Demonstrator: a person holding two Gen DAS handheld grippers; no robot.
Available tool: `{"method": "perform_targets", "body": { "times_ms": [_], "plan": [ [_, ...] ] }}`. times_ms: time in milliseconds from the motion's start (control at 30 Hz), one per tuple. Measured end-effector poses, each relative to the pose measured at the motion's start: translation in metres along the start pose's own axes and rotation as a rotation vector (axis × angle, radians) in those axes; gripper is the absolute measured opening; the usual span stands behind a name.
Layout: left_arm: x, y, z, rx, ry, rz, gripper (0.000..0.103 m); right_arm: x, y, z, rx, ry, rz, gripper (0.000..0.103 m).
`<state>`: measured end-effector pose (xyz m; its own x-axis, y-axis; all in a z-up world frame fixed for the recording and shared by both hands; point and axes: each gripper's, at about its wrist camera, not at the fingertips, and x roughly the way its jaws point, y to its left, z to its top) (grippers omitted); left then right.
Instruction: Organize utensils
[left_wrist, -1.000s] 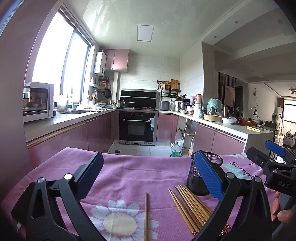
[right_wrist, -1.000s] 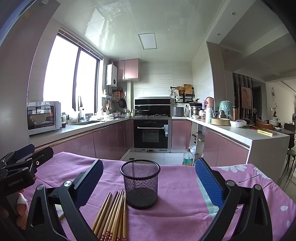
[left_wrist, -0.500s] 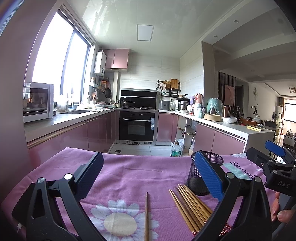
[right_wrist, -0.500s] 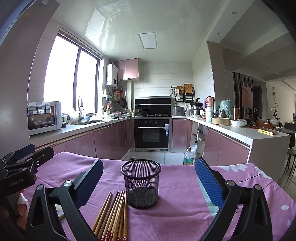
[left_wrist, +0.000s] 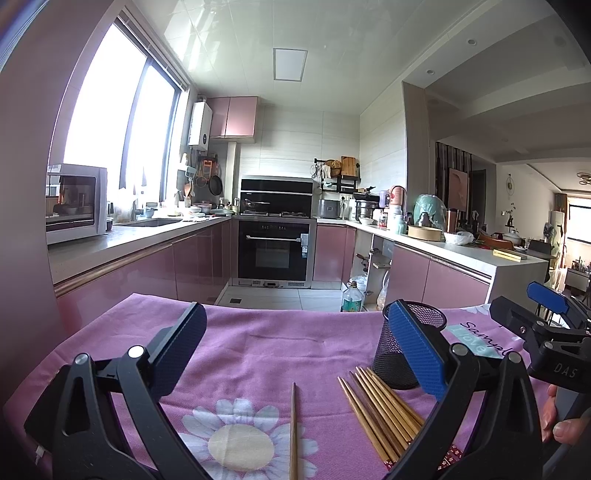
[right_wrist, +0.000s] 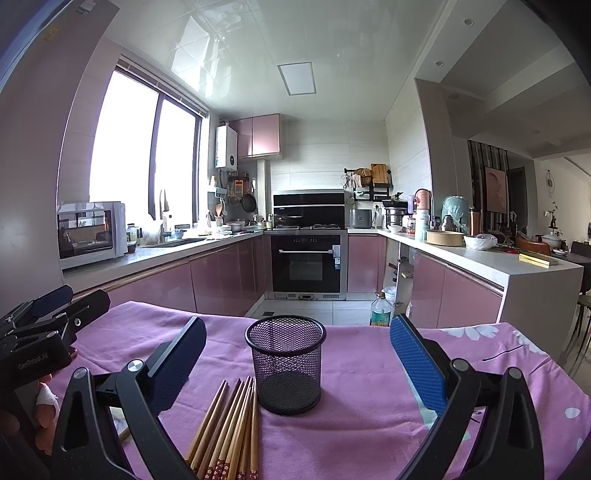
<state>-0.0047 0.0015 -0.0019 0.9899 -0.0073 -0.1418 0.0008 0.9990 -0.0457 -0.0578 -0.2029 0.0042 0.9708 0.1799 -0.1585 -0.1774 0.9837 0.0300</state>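
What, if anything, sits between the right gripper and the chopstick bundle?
Nothing visible. The bundle lies on the cloth just ahead of the open right gripper, beside the mesh cup.

One mesh cup (right_wrist: 286, 363) stands on the cloth (right_wrist: 369, 398) — the only holder there.

Chopsticks come in two lots. One chopstick (left_wrist: 293, 428) lies alone on the daisy print. A bundle (right_wrist: 229, 428) lies just beside the cup; about seven sticks can be made out in it, though they overlap and run out of frame, so the exact number cannot be told.

Two grippers: the left gripper (left_wrist: 295, 354) and the right gripper (right_wrist: 297, 354) — each with two blue-padded fingers, four in all. Two hands show in part, one at each frame's edge.

One plastic bottle (right_wrist: 380, 314) stands on the floor beyond.
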Motion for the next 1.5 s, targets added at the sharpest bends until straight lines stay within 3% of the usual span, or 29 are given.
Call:
{"method": "perform_targets", "body": {
  "times_ms": [733, 867, 1000, 1100, 1167, 1233, 1300, 1333, 1500],
  "plan": [
    [0.004, 0.002, -0.001, 0.016, 0.03, 0.004, 0.097, 0.007, -0.002, -0.006, 0.003, 0.052, 0.039, 0.096],
    [0.009, 0.005, -0.003, 0.044, 0.079, -0.014, 0.097, 0.022, 0.004, -0.012, -0.038, 0.168, 0.114, 0.096],
    [0.023, 0.008, -0.012, 0.088, 0.187, -0.032, 0.097, 0.047, 0.013, -0.031, -0.088, 0.359, 0.189, 0.096],
    [0.036, 0.013, -0.024, 0.103, 0.285, -0.053, 0.097, 0.058, 0.017, -0.044, -0.092, 0.454, 0.229, 0.088],
    [0.045, 0.016, -0.032, 0.112, 0.35, -0.074, 0.091, 0.064, 0.017, -0.051, -0.082, 0.504, 0.251, 0.082],
    [0.056, 0.018, -0.042, 0.114, 0.411, -0.097, 0.084, 0.072, 0.017, -0.056, -0.092, 0.543, 0.243, 0.068],
    [0.065, 0.019, -0.05, 0.115, 0.464, -0.108, 0.077, 0.079, 0.016, -0.061, -0.092, 0.584, 0.24, 0.061],
    [0.069, 0.018, -0.054, 0.119, 0.484, -0.113, 0.073, 0.083, 0.015, -0.063, -0.087, 0.604, 0.236, 0.052],
    [0.086, 0.013, -0.069, 0.123, 0.575, -0.148, 0.057, 0.1, 0.013, -0.072, -0.089, 0.689, 0.239, 0.03]
  ]
}}
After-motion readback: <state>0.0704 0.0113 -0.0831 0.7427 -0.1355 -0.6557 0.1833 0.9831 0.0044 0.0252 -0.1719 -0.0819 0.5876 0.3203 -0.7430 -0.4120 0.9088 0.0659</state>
